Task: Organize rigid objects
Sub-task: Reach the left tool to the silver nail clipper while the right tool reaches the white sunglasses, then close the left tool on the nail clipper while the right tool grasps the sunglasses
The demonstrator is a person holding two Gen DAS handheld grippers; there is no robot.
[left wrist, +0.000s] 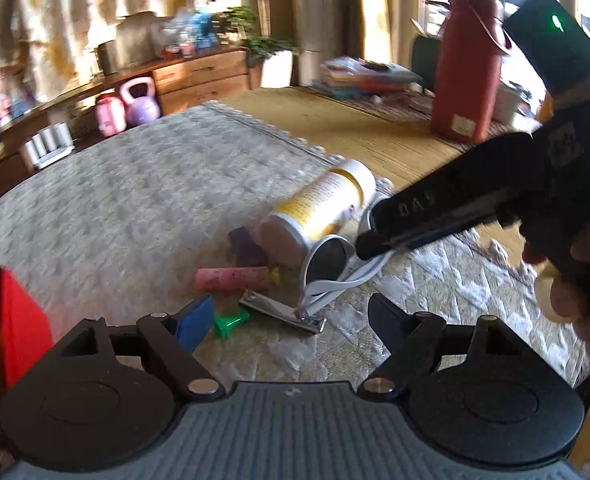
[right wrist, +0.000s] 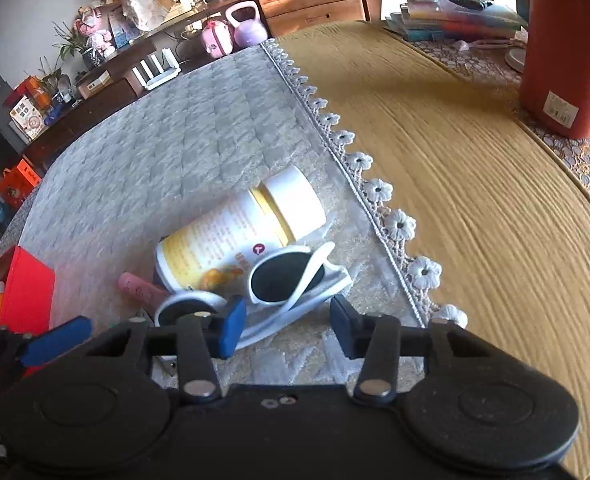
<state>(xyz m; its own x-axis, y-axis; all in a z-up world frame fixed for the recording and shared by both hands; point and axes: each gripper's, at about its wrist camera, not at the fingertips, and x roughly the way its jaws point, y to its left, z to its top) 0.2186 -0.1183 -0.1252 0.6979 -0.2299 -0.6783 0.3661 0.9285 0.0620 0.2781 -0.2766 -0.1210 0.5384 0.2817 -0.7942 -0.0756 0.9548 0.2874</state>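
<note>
Quilted grey cloth on a wooden table: white-framed sunglasses, dark lenses, folded, leaning against a toppled white-and-yellow bottle. Right gripper spread wide just before them; left gripper likewise released, above a nail clipper.

Both wrist views look down closely, sharing the white sunglasses and bottle.

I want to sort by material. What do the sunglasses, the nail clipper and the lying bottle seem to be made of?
Sunglasses: probably glossy white plastic frame with dark lenses.
Nail clipper: metal, likely steel, judging by its bright mirror-like shine.
Bottle: seems smooth white plastic with a printed yellow label, though the look leaves it open.
</note>
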